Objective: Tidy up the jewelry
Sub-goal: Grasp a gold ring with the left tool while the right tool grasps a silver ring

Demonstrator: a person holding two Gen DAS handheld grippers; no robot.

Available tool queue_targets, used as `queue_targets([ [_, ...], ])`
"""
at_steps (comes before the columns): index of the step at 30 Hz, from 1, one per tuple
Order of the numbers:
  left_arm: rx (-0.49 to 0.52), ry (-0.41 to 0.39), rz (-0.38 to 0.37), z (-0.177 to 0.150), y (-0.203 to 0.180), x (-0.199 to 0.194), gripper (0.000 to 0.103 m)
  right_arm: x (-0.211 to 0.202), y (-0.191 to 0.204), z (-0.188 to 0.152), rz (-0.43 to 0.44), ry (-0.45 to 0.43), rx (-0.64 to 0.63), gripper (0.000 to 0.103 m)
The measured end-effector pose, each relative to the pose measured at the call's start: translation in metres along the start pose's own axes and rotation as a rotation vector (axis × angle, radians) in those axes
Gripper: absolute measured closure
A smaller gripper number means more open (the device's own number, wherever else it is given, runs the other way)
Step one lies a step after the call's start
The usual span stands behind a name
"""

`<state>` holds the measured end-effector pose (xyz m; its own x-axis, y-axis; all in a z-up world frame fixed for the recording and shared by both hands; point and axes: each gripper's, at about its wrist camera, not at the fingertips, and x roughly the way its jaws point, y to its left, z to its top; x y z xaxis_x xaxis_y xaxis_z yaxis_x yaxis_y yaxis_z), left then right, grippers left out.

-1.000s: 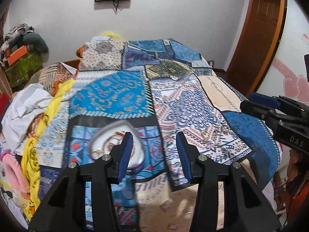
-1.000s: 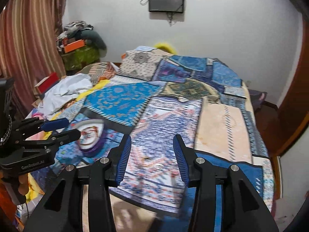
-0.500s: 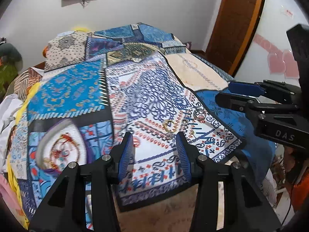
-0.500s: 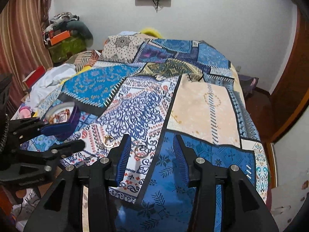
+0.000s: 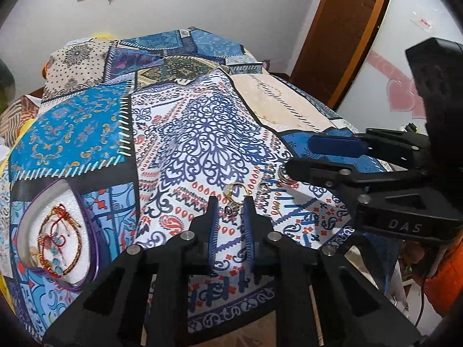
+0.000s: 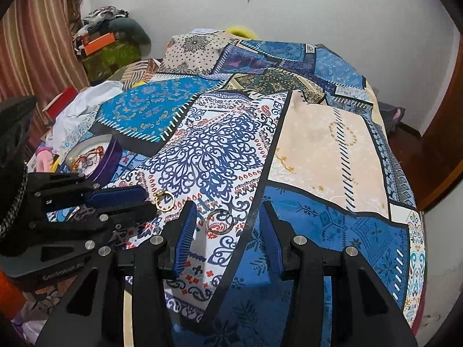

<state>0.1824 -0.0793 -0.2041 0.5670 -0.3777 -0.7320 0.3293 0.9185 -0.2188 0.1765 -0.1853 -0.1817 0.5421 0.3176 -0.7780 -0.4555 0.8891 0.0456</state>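
Note:
A gold ring with a dark stone (image 5: pixel 235 195) lies on the patterned bedspread (image 5: pixel 202 133); it also shows in the right wrist view (image 6: pixel 164 201). My left gripper (image 5: pixel 230 204) has its jaws narrowed around it, a small gap still showing. A silver ring (image 6: pixel 220 222) lies just ahead of my open right gripper (image 6: pixel 228 219); it shows in the left wrist view (image 5: pixel 285 177) too. A heart-shaped purple box (image 5: pixel 55 231) to the left holds red and gold bracelets (image 5: pixel 60 248).
A small earring (image 5: pixel 264 186) lies between the two rings. White and yellow clothes (image 6: pixel 86 101) are piled along the bed's left side. A wooden door (image 5: pixel 344 29) stands at the right. The bed's front edge is near both grippers.
Both grippers moved forward and down toward the rings. My left jaws closed in around the gold ring. The right jaws stayed open.

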Motion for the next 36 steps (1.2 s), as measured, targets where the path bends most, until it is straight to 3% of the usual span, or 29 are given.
queue_targets([
  [1, 0.003, -0.002, 0.001, -0.001, -0.001, 0.000, 0.094, 0.001, 0.000, 0.000, 0.004, 0.004, 0.000, 0.062],
  [6, 0.002, -0.012, -0.016, -0.005, -0.001, -0.003, 0.094, 0.012, 0.003, -0.004, 0.009, 0.041, -0.013, 0.073],
  [9, 0.012, -0.020, -0.008, -0.008, -0.004, -0.006, 0.094, 0.015, 0.005, -0.006, -0.007, 0.040, -0.030, 0.073],
  [12, 0.017, -0.026, 0.003, -0.011, -0.006, -0.010, 0.094, 0.017, 0.007, -0.006, -0.011, 0.036, -0.036, 0.083],
  [23, -0.002, -0.096, 0.032, -0.010, -0.007, -0.040, 0.094, -0.002, 0.008, -0.002, 0.009, -0.023, 0.030, 0.083],
  [36, -0.011, -0.234, 0.122, 0.002, 0.004, -0.102, 0.094, -0.048, 0.038, 0.022, 0.040, -0.161, 0.004, 0.083],
])
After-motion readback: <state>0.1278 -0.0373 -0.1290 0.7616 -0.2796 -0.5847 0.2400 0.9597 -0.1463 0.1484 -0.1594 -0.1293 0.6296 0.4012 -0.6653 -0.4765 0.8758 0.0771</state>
